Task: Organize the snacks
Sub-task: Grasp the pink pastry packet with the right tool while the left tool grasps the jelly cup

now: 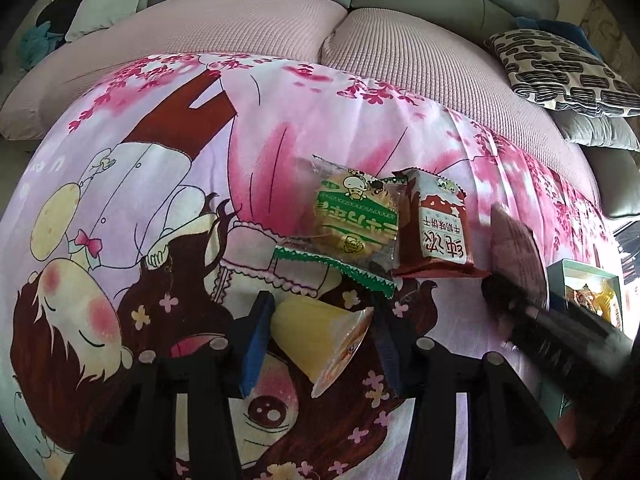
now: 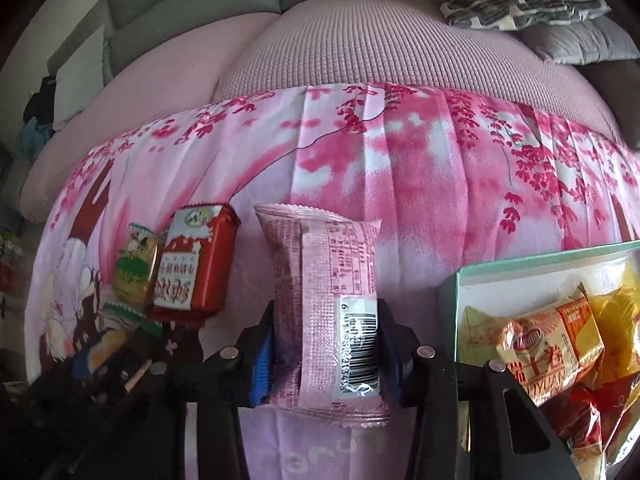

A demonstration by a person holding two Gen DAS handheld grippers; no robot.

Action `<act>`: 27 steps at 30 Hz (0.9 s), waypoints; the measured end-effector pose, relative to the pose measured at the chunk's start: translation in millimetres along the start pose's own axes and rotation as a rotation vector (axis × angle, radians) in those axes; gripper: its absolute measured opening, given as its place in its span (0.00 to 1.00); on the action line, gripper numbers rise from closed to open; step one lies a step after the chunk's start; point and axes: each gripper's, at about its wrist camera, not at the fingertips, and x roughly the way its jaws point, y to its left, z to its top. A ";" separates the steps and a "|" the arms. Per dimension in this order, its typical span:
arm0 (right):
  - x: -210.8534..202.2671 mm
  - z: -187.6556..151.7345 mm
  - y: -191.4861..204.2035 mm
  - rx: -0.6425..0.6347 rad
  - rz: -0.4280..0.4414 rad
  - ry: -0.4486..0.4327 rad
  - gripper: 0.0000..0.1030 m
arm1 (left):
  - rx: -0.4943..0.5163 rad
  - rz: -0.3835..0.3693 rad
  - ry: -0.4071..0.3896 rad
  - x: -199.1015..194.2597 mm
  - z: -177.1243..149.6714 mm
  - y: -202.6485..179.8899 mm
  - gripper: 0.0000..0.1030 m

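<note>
Pink packet between right tongs

Bare cloth beyond box, unobstructed

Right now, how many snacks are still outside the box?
4: a jelly cup in the left gripper, a pink packet in the right gripper, and a green packet beside a red packet on the cloth.

Jelly cup before two packets, box of snacks at right
</note>
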 end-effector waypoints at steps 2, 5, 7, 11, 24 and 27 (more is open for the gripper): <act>-1.7 -6.9 4.5 -0.041 -0.025 -0.018 0.45 | 0.001 0.002 0.003 -0.7 -0.5 0.4 0.49; -5.4 -16.0 6.3 -0.058 -0.033 -0.032 0.44 | 0.004 0.009 0.010 -1.6 -1.4 -0.1 0.49; -9.5 -25.3 5.7 -0.062 -0.032 -0.042 0.44 | 0.006 0.016 0.015 -1.8 -2.5 -0.7 0.49; -19.7 -46.4 5.5 -0.102 -0.051 -0.085 0.44 | 0.019 0.031 0.025 -3.1 -5.9 -3.7 0.49; -47.0 -91.8 0.0 -0.065 -0.042 -0.126 0.41 | 0.043 0.047 0.010 -18.1 -16.5 -14.4 0.48; -56.0 -94.2 -1.5 -0.057 -0.030 -0.114 0.40 | 0.045 0.045 -0.007 -25.4 -18.1 -16.9 0.48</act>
